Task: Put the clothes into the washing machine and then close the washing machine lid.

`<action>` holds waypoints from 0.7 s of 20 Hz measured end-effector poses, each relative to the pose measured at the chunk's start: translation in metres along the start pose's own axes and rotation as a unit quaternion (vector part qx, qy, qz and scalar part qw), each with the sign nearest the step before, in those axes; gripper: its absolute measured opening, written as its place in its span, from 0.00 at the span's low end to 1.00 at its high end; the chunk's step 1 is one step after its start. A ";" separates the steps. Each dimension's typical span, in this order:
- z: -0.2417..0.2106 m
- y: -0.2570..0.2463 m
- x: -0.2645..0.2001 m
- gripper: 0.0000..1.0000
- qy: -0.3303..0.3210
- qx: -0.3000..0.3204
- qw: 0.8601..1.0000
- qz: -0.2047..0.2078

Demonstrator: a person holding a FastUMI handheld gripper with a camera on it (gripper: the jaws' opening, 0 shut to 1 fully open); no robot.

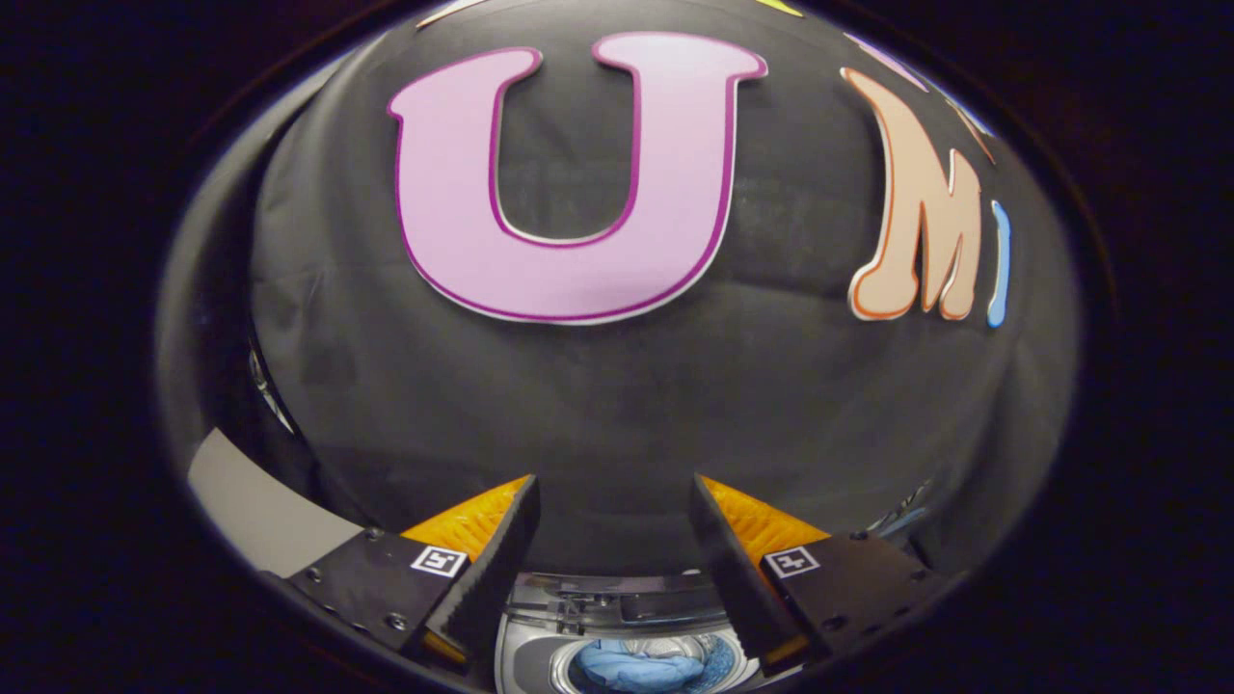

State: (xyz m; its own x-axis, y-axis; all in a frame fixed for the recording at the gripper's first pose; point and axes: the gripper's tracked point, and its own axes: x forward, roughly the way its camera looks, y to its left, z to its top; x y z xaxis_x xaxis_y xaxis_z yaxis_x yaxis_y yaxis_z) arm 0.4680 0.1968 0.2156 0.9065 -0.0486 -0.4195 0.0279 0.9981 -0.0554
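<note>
Nearest, the hand-held gripper [614, 540] has its fingers spread wide with nothing between them. Just below and between the fingers sits one washing machine [631, 648], its round drum open upward. One bundle of blue clothes [631, 667] lies inside the drum. Just beyond, the raised lid [627, 605] runs left to right along the far rim, seemingly the next target.

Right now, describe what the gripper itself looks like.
The gripper has two wedge-shaped fingers tapering to points, with finely ridged inner faces. Each sits on a flat dark plate fastened with screws, and each plate carries a small square black-and-white marker tag.
</note>
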 end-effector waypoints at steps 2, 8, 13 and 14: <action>-0.009 -0.006 0.006 0.96 0.009 -0.001 1.000 -0.006; -0.033 -0.016 -0.004 0.97 0.029 0.002 1.000 -0.001; -0.044 -0.017 -0.030 0.99 0.014 -0.004 1.000 0.007; -0.048 -0.017 -0.037 0.99 0.015 -0.005 1.000 0.009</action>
State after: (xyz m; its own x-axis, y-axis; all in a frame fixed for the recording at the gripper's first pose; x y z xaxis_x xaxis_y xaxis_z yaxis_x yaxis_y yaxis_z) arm 0.4136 0.1796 0.1886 0.8941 -0.0319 -0.4467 0.0077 0.9984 -0.0559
